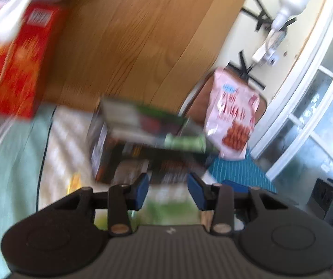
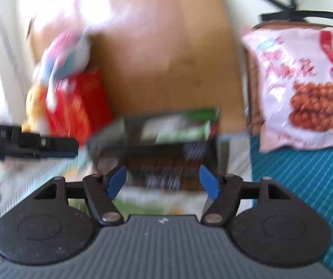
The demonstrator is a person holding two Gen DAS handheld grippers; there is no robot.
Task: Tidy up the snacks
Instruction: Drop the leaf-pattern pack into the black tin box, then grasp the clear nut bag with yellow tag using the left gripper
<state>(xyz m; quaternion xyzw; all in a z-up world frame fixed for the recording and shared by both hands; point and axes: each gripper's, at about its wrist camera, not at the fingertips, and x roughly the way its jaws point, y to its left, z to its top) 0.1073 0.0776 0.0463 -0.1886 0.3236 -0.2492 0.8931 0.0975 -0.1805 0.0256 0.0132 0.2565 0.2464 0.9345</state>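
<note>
Both views are motion-blurred. A dark snack box with a green stripe lies on the cloth just ahead of my left gripper, which is open and empty. The same dark box sits right in front of my right gripper, also open, its blue pads either side of the box's near end without touching. A pink bag of fried snacks leans at the right; it also shows in the right wrist view. A red box with a white-blue bag on it stands left, also visible in the right wrist view.
A wooden board rises behind the snacks. A teal striped mat lies under the pink bag, beside a brown basket. The left gripper's arm crosses the right view's left edge. A window frame is at right.
</note>
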